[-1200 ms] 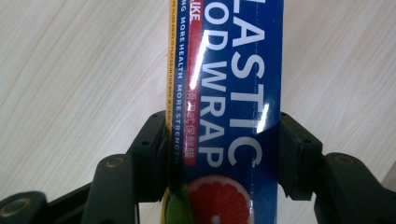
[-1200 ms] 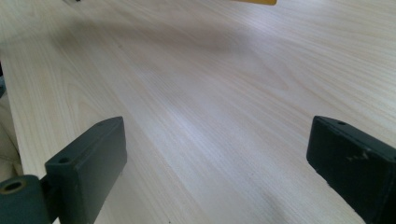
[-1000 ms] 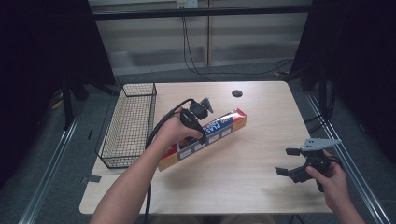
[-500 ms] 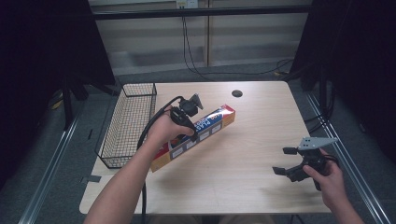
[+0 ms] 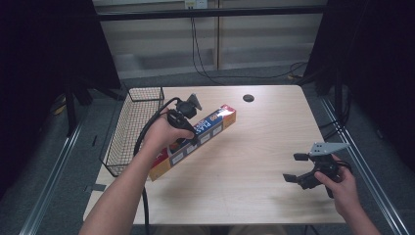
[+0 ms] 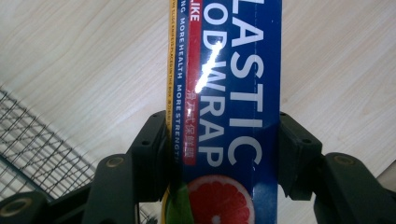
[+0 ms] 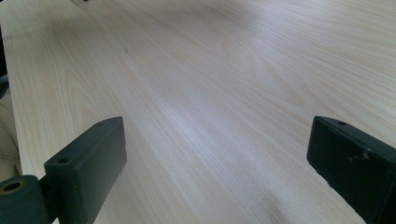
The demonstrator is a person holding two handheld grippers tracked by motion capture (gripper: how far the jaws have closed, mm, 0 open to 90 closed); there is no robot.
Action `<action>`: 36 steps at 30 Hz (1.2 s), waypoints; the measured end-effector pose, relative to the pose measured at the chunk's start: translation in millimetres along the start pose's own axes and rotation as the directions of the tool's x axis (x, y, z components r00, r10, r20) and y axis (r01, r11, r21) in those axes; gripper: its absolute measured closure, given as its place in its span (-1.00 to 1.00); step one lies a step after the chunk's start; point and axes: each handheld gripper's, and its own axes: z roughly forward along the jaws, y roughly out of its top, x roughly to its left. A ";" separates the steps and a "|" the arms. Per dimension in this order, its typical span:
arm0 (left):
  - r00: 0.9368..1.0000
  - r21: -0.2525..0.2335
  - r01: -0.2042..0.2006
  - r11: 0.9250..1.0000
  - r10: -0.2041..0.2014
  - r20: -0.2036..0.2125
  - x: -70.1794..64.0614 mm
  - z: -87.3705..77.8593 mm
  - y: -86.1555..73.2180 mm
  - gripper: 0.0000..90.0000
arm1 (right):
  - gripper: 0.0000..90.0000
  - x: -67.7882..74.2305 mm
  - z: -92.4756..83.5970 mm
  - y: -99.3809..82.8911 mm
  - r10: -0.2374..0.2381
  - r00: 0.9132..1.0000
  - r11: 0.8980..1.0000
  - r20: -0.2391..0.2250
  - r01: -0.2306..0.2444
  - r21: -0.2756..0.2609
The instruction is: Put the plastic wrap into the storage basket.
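High view: the plastic wrap box (image 5: 198,139) is clamped across its width by the left gripper (image 5: 182,128), beside the wire basket (image 5: 131,128). The right gripper (image 5: 298,169), jaws spread, is held over the table (image 5: 254,161).

Count from my side: one plastic wrap box (image 5: 195,139), one wire basket (image 5: 128,128), one table (image 5: 254,166), my two grippers: left (image 5: 188,129), right (image 5: 297,168).

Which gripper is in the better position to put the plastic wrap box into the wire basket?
Left. The left gripper already clamps the plastic wrap box right beside the wire basket. The right gripper is open, holds nothing and sits far across the table.
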 end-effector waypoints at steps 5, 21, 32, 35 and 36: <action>0.999 -0.001 0.047 0.999 -0.047 -0.012 5.6 -5.8 -6.2 -0.01 | -0.90 0.5 2.4 1.4 -0.002 1.000 1.000 -0.002 0.002 0.002; 0.989 -0.009 0.139 0.990 -0.140 -0.047 26.3 -22.2 -24.7 -0.01 | -0.90 -0.2 8.0 5.3 -0.010 1.000 1.000 -0.014 0.010 0.003; 0.974 -0.015 0.217 0.976 -0.218 -0.070 40.9 -29.9 -36.1 -0.01 | -0.90 -0.4 10.9 7.0 -0.016 1.000 1.000 -0.017 0.016 0.008; 0.965 -0.026 0.250 0.968 -0.251 -0.075 45.1 -32.5 -39.9 -0.01 | -0.90 -0.5 11.4 7.6 -0.018 1.000 1.000 -0.017 0.019 0.010; 0.965 -0.026 0.250 0.968 -0.251 -0.075 45.1 -32.5 -39.9 -0.01 | -0.90 -0.5 11.6 7.9 -0.020 1.000 1.000 -0.019 0.020 0.009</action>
